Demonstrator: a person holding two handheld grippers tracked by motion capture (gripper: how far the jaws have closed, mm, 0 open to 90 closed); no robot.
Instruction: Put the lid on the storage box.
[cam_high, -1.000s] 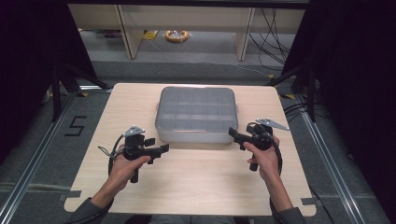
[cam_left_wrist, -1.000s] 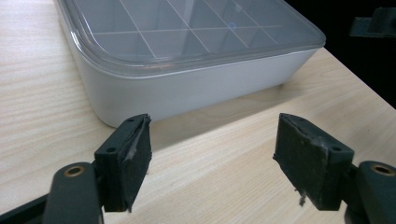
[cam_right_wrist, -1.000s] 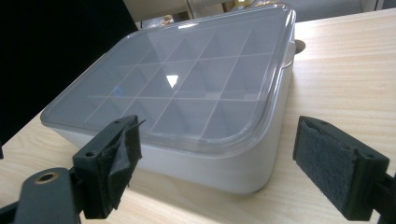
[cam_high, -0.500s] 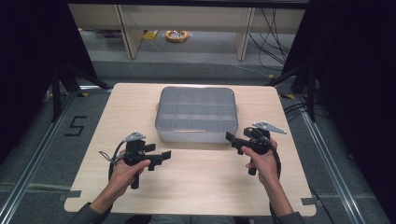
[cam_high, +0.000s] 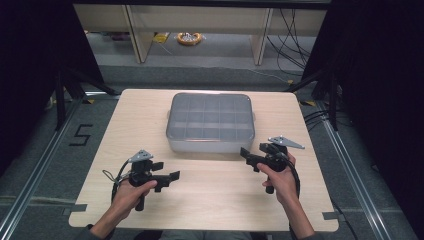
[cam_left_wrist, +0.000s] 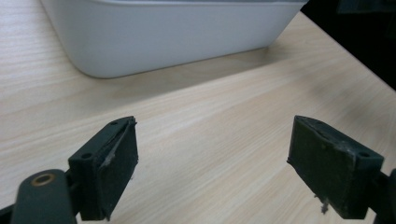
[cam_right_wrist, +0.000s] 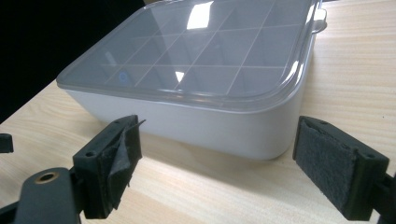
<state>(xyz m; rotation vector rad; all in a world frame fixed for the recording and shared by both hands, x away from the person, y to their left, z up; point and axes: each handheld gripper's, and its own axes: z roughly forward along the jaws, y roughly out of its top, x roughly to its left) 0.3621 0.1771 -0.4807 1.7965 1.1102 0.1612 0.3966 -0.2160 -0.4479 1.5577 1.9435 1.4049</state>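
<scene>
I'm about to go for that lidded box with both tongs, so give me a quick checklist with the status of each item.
1. Left tongs open: ok, jaws wide apart, nothing between them.
2. Right tongs open: ok, jaws wide apart, empty.
3. Box free of both tongs: ok, it sits on the table untouched, left tongs near its front left corner, right tongs near its front right corner.
4. Lid seated: ok, it lies flat over the rim on the sides seen.
5. Latch locked: cannot tell.
6. Compartments empty: cannot tell, the lid is cloudy.
</scene>
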